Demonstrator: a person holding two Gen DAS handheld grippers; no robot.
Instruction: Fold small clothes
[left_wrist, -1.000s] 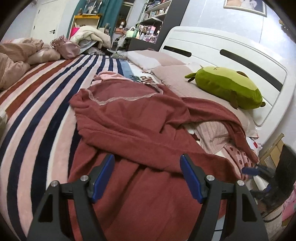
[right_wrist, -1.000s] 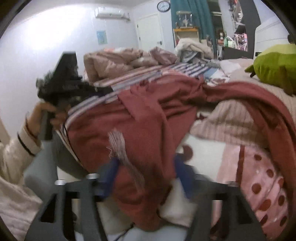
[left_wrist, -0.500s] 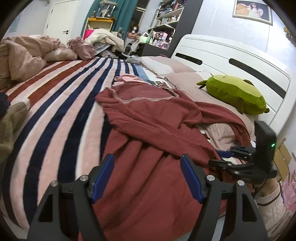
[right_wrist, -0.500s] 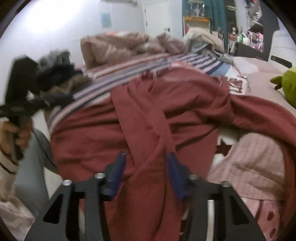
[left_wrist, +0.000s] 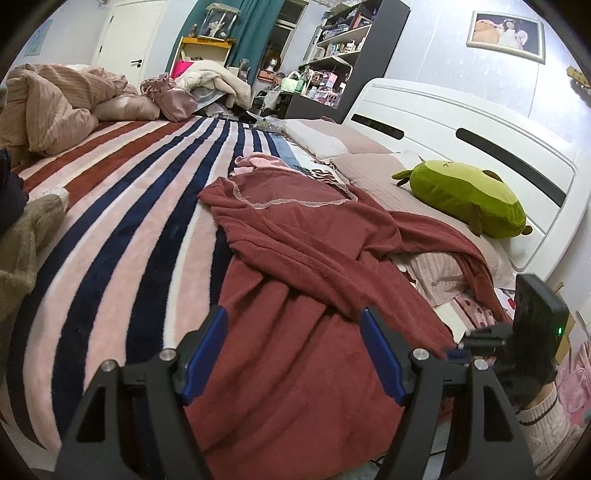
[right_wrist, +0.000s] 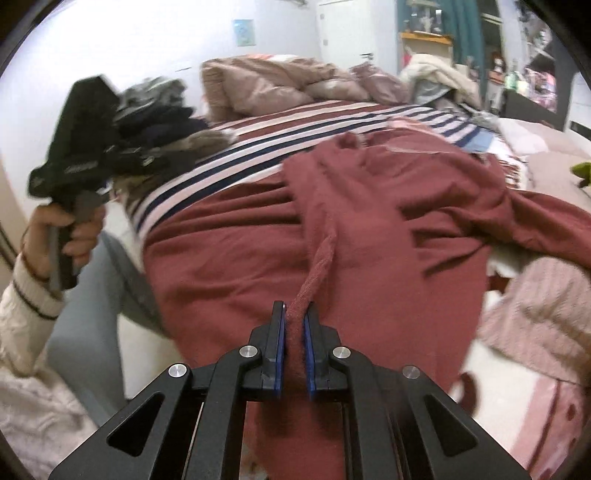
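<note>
while the striped bed (left_wrist: 122, 229) fills most of both views, the red robe (left_wrist: 303, 273) lies crumpled across its near side, from centre down to six o'clock in my left view. at two o'clock a green plush (left_wrist: 465, 199) rests on the pillows by the white headboard (left_wrist: 461, 122). at ten o'clock a tan duvet (left_wrist: 48, 99) is heaped. my left gripper (left_wrist: 293, 350) hangs over the robe's lower part, its fingers wide, nothing between them. my right gripper (right_wrist: 294, 332) is clamped narrow on the robe's belt (right_wrist: 317, 266), which runs up toward twelve o'clock into the folds. my left hand (right_wrist: 70, 236) sits at nine o'clock there.
</note>
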